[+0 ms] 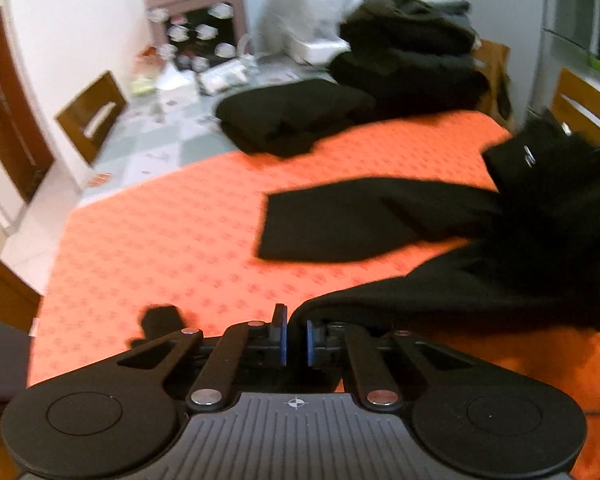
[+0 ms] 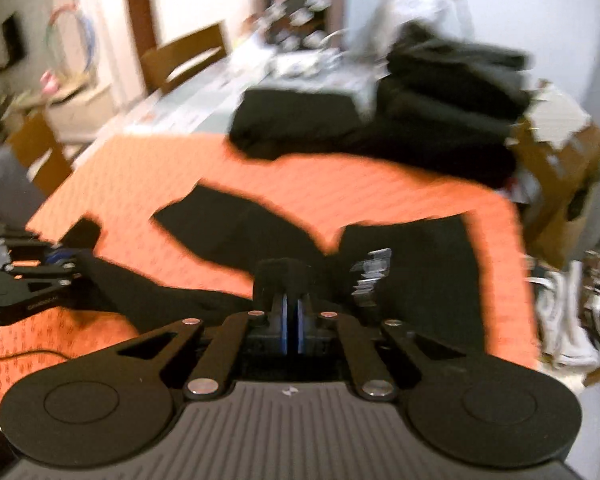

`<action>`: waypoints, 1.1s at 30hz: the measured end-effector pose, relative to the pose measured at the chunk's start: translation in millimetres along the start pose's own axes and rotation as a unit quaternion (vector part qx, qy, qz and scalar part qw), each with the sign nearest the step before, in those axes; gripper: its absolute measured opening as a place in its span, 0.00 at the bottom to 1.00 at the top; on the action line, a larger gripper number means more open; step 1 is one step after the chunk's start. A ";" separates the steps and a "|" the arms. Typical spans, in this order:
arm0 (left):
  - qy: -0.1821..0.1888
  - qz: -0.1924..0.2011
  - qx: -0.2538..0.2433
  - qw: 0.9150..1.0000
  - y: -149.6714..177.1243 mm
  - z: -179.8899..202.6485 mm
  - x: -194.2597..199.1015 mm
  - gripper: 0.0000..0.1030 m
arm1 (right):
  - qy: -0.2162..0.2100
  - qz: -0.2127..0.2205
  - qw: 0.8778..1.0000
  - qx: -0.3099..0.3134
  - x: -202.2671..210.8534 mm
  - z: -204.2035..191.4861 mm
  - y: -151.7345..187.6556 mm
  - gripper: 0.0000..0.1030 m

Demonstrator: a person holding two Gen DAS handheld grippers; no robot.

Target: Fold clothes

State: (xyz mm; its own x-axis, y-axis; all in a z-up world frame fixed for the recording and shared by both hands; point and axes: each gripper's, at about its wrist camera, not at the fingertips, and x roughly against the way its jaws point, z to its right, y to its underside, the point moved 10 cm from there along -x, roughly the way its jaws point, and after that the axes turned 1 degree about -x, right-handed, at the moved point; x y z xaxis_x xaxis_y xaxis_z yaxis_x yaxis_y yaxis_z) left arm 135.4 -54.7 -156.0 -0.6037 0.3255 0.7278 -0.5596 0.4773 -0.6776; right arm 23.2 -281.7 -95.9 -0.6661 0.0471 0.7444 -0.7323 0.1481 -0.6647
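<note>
A black garment (image 1: 440, 224) lies partly spread across a desk covered by an orange patterned cloth (image 1: 160, 232), and both views are blurred. In the left wrist view, the left hand-held gripper (image 1: 296, 338) sits low over the near edge of the orange cloth, its blue-padded fingers drawn close together and pinching a fold of the black garment that rises from between them and trails off to the right. One flat panel of the garment lies on the cloth ahead, near the middle of the desk. In the right wrist view, the right hand-held gripper (image 2: 293, 322) is likewise clenched on the black garment (image 2: 412, 280), with a bunch of fabric poking up just beyond its nearly closed blue pads; a pale printed label (image 2: 370, 276) shows on the cloth just to the right. The left hand-held gripper (image 2: 60, 258) appears at the left edge of that view, with dark fabric stretched between the two tools. At the far end of the desk rests a folded black stack (image 1: 296, 118), and beside it a taller heap of dark clothes (image 1: 408, 48). Wooden chairs (image 1: 94, 114) stand around the desk.
</note>
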 end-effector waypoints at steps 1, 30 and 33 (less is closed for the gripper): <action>-0.006 0.002 0.007 1.000 -1.8 -6.7 2.7 0.11 | 0.012 0.008 1.000 -0.014 12.7 15.4 -3.0 0.05; -0.152 0.133 0.175 0.964 -77.4 -141.9 127.2 0.10 | 0.122 0.104 0.970 -0.182 147.8 191.7 2.4 0.05; -0.154 0.146 0.168 0.963 -86.0 -141.3 133.5 0.10 | 0.114 0.114 0.972 -0.169 142.9 190.2 -15.9 0.05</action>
State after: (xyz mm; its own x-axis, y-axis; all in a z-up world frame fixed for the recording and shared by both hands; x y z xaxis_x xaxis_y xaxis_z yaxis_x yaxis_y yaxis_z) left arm 183.2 63.0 14.4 -0.8740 0.1238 0.4700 -0.4610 0.0951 -0.8823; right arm -87.2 -465.2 8.8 -0.7284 0.3293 0.6009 -0.4553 0.4229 -0.7835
